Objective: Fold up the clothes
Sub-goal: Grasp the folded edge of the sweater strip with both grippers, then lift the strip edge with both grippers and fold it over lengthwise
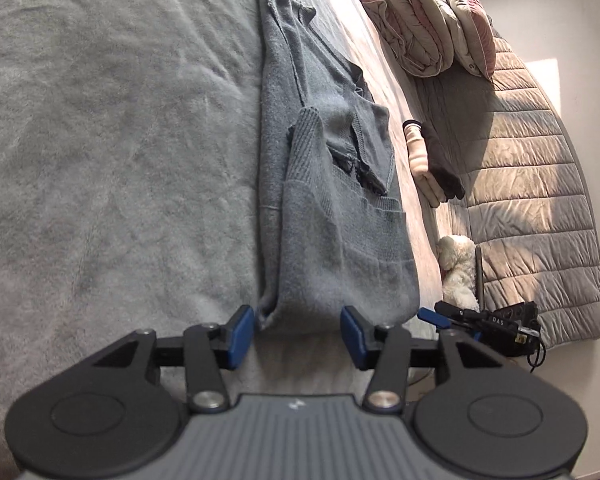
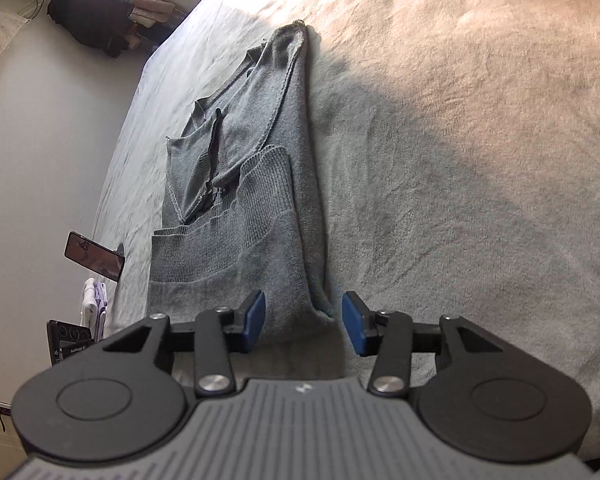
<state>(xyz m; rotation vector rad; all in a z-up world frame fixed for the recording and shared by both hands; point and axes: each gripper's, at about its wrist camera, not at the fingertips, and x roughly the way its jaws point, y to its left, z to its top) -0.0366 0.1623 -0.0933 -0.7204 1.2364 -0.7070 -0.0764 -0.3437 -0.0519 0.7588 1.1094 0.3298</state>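
Observation:
A grey-blue knit sweater (image 1: pixel 320 200) lies folded into a long narrow strip on the bed, running away from both cameras, with a ribbed sleeve cuff laid over it. My left gripper (image 1: pixel 298 332) hovers at its near end with the blue pads apart. That end of the cloth lies between them, and neither pad presses it. In the right wrist view the same sweater (image 2: pixel 252 200) stretches ahead. My right gripper (image 2: pixel 304 320) is open too, and the sweater's near right corner sits loosely between its pads.
A grey fleece bedcover (image 1: pixel 100 140) spreads under everything. Rolled duvets (image 1: pixel 412 28), a quilted grey blanket (image 1: pixel 532 200), folded pale and dark clothes (image 1: pixel 432 160), a white plush toy (image 1: pixel 458 264) and a black device (image 1: pixel 496 324) lie right. A phone (image 2: pixel 94 258) stands at the bed's left edge.

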